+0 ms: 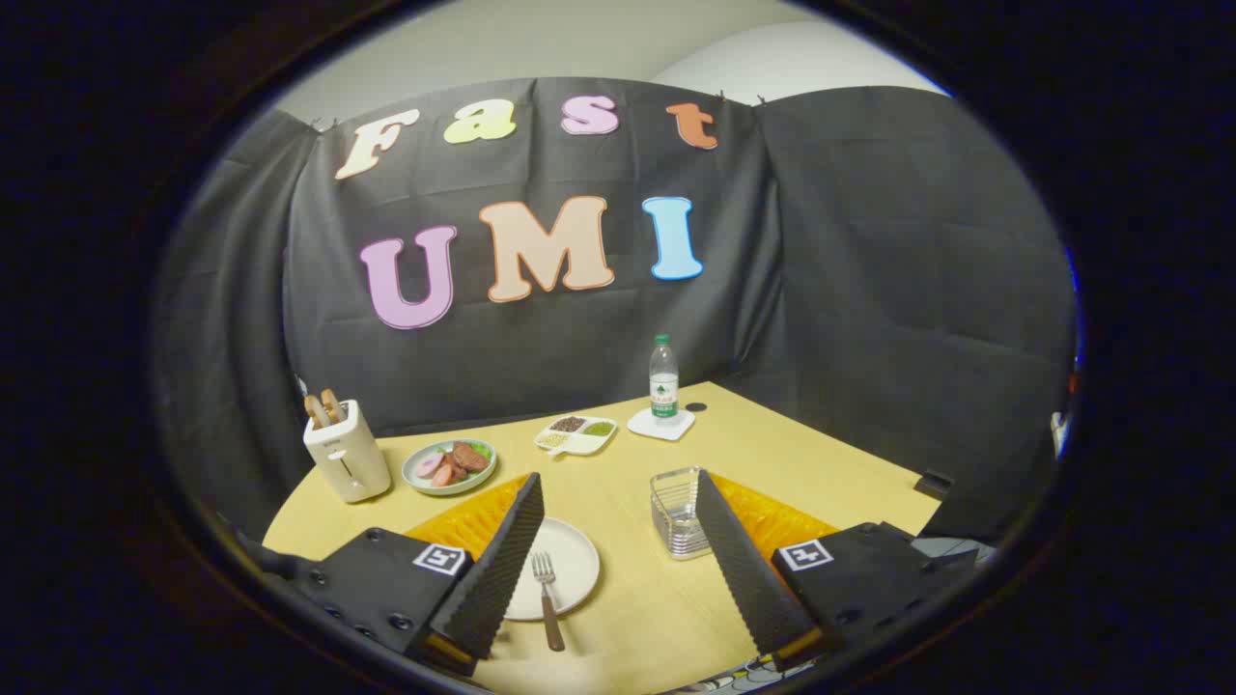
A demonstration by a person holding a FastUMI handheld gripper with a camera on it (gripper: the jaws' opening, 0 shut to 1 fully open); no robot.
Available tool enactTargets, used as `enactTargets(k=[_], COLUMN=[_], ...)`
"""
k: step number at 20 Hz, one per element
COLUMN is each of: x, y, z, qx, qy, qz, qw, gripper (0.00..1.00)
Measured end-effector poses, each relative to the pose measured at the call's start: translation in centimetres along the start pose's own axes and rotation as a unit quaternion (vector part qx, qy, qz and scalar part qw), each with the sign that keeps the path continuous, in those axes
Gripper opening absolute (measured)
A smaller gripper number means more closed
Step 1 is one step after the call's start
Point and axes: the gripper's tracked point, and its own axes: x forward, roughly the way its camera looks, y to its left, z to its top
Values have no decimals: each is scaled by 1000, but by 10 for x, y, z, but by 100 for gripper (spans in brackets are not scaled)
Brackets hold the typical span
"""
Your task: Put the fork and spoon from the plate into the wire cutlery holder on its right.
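A fork (pixel 547 589) with a brown handle lies on a white plate (pixel 575 565) on the yellow table, tines pointing away. The left finger (pixel 497 569) covers the plate's left part, so I cannot see a spoon. The wire cutlery holder (pixel 678 512) stands to the plate's right, partly behind the right finger (pixel 744 569). My gripper (pixel 618 536) hovers above the table's near side, open wide with nothing between its fingers. The fork and plate lie just inside the left finger, the holder just inside the right one.
A white toaster (pixel 346 452) with bread stands far left. Beyond the plate sit a dish of food (pixel 450 466), a divided snack tray (pixel 576 434) and a water bottle (pixel 663 381) on a white coaster. An orange mat (pixel 772 516) lies under the holder.
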Motion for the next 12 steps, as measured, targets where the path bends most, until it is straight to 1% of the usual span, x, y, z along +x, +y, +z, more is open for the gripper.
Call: enactTargets(k=[3, 9, 12], x=[3, 17, 20], y=[8, 27, 37], z=[-5, -5, -8], qx=[-6, 2, -10], qy=[9, 12, 15], qz=[12, 26, 32], qw=[1000, 1000, 999], gripper=[100, 100, 100])
